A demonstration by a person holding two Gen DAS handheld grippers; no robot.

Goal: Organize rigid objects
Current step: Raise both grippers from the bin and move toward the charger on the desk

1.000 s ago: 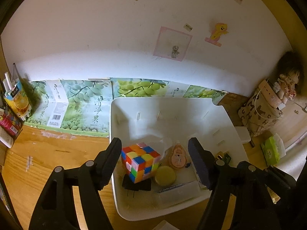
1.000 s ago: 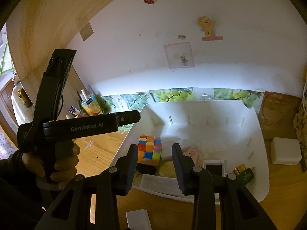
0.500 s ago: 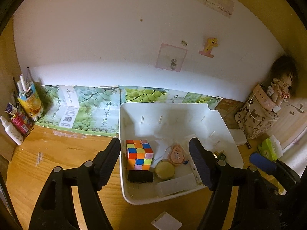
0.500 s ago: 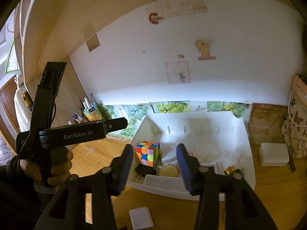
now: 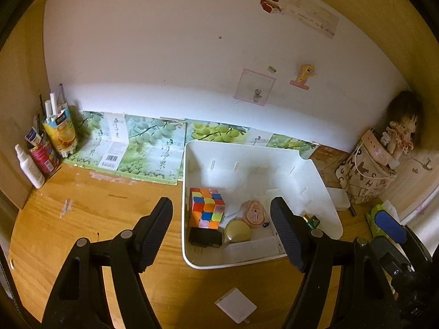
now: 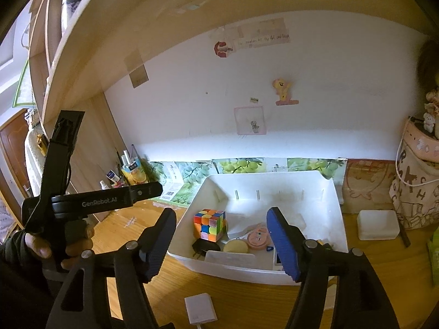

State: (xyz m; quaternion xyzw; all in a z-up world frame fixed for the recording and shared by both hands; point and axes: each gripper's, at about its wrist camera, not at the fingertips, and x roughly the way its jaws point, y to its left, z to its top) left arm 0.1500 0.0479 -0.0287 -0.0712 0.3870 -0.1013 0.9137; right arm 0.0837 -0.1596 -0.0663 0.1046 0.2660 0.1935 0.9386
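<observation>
A white plastic bin [image 5: 323, 189] [image 6: 336, 211] stands on the wooden desk. Inside it lie a colourful puzzle cube [image 5: 207, 208] [image 6: 210, 223], a black plug adapter [image 5: 205, 237] [image 6: 204, 246], a round yellow tin [image 5: 237, 231] [image 6: 236, 246], a pink round case [image 5: 253, 213] [image 6: 258, 238] and a clear flat box [image 5: 251, 248] [image 6: 230, 257]. My left gripper [image 5: 221, 233] hovers open in front of the bin, nothing between its fingers. My right gripper [image 6: 222, 244] is also empty and its jaws are opening. A small white flat adapter [image 5: 235, 305] [image 6: 200, 311] lies on the desk before the bin.
Bottles and a pen cup [image 5: 59, 133] stand at the far left. A patterned bag with a doll [image 5: 367, 170] and a white box [image 6: 378, 224] sit right of the bin. Green tissue pack [image 5: 380, 219] at the right edge. A hand [image 6: 44, 249] holds the left gripper.
Both grippers have drawn back and up from the bin, so it looks smaller. The right gripper's jaws have spread from nearly shut to wide apart.
</observation>
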